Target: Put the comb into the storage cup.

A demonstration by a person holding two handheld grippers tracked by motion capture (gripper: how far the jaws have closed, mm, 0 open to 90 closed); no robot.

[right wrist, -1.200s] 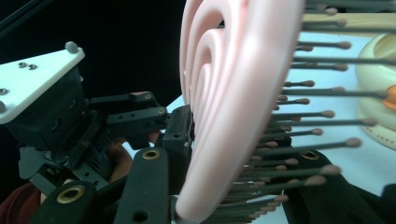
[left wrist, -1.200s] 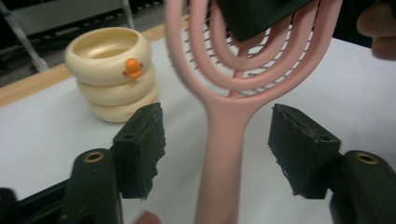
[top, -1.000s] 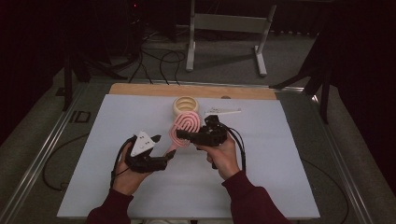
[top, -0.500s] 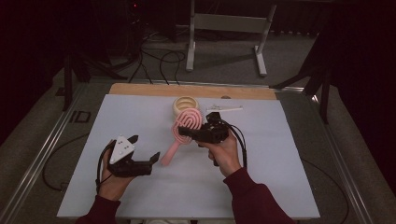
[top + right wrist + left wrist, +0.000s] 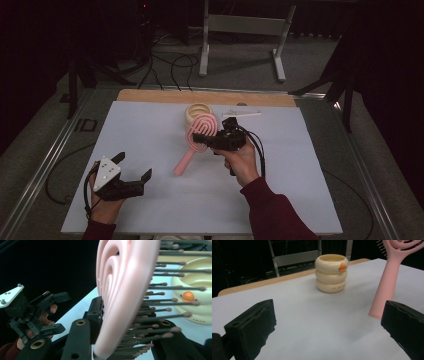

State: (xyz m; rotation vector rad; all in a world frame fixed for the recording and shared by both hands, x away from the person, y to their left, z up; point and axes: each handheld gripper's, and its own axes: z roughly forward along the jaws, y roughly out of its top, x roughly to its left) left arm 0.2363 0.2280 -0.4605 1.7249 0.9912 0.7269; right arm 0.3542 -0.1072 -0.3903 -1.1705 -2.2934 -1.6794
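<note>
two grippers are over the white table [image 5: 150, 125], one in each of your hands. at the near left, your left gripper [image 5: 134, 167] sits low above the sheet with its jaws wide apart; they have just been opening, and nothing lies between them. right of it, the pink hairbrush [image 5: 192, 145] slants across the middle, its handle end down toward the sheet and nearer you, its head raised at the far end. your right gripper [image 5: 197, 137] is clamped tight on the rim of that head, bristles pointing away from the left gripper. just beyond the brush head stands a cream ringed cup [image 5: 331, 273] with a small orange mark, near the far edge
</note>
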